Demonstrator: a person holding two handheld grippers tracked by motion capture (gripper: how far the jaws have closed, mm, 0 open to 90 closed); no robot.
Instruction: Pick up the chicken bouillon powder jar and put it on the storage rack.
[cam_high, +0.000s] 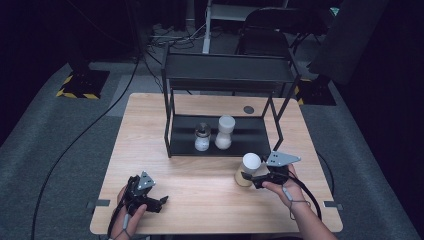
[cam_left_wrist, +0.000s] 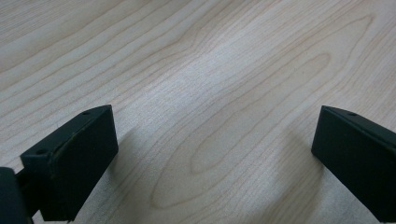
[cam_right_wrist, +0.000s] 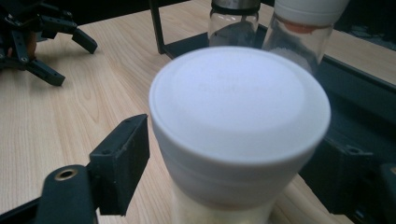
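A: Why is the right gripper (cam_high: 248, 176) beside that jar (cam_high: 247, 169)?

B: It looks like a grasp for carrying. The jar stands upright on the surface (cam_high: 200, 200), just in front of the rack (cam_high: 227, 75) and off its right corner. The right gripper comes in level from the jar's right, one jaw on each side of the body, under the white lid (cam_right_wrist: 238, 100).

A: Is it pinching yet?

B: Hard to say. In the right gripper view the near jaw stands just beside the jar wall and the far one is half hidden behind the lid, so contact cannot be confirmed.

A: What is in the jar?

B: Something pale, tan to cream. Whether powder or grains is not clear.

A: And the rack?

B: Its lower shelf holds two more jars, side by side and upright: a glass shaker (cam_high: 202, 137) with a metal top, white at the bottom, and a taller white-capped bottle (cam_high: 224, 131), white in its lower half. The free space on the shelf to their right probably suits the third jar.

A: The left gripper (cam_high: 161, 202)?

B: Spread wide and holding nothing, resting low on the surface, well apart from the rack, likely just kept out of the way.
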